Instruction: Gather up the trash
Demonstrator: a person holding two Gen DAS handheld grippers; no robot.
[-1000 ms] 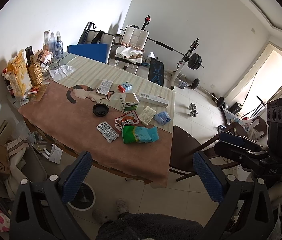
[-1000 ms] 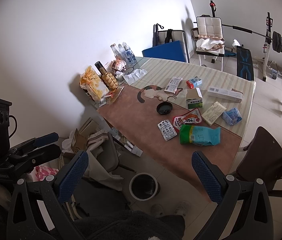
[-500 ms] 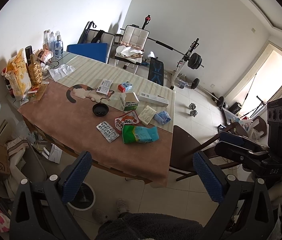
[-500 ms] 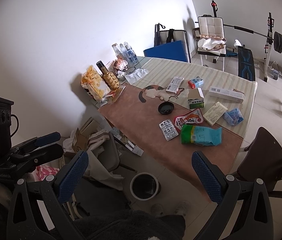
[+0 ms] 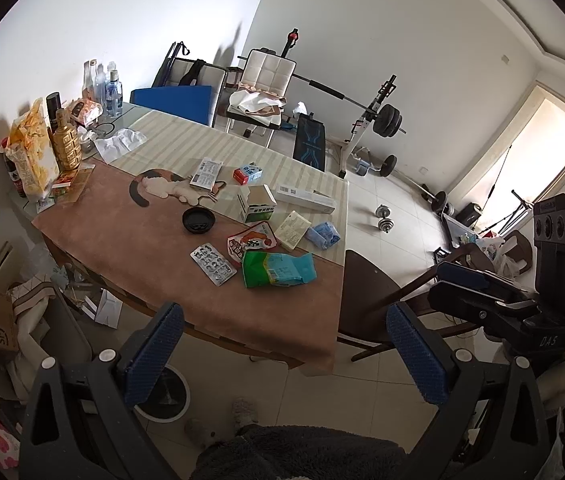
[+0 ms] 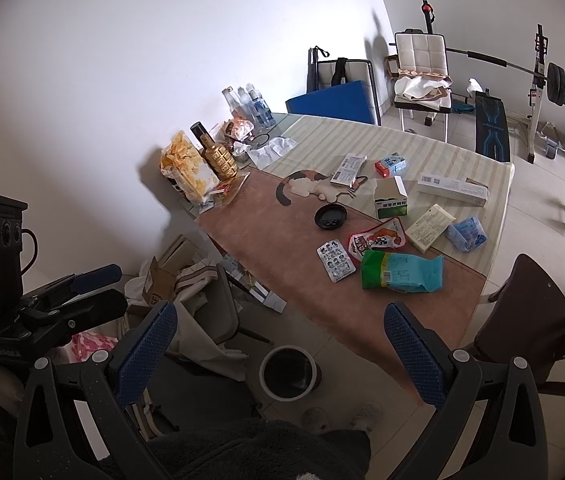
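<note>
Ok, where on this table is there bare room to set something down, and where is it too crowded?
Free: the brown cloth between the snack bags by the wall and the black lid, and the near strip in front of the green packet. The striped far end is bare too. Crowded: the middle, from blister pack to long white box.

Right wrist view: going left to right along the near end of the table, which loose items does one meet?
Blister pack → red snack wrapper → green and blue pouch → pale leaflet box → blue crumpled wrapper.
</note>
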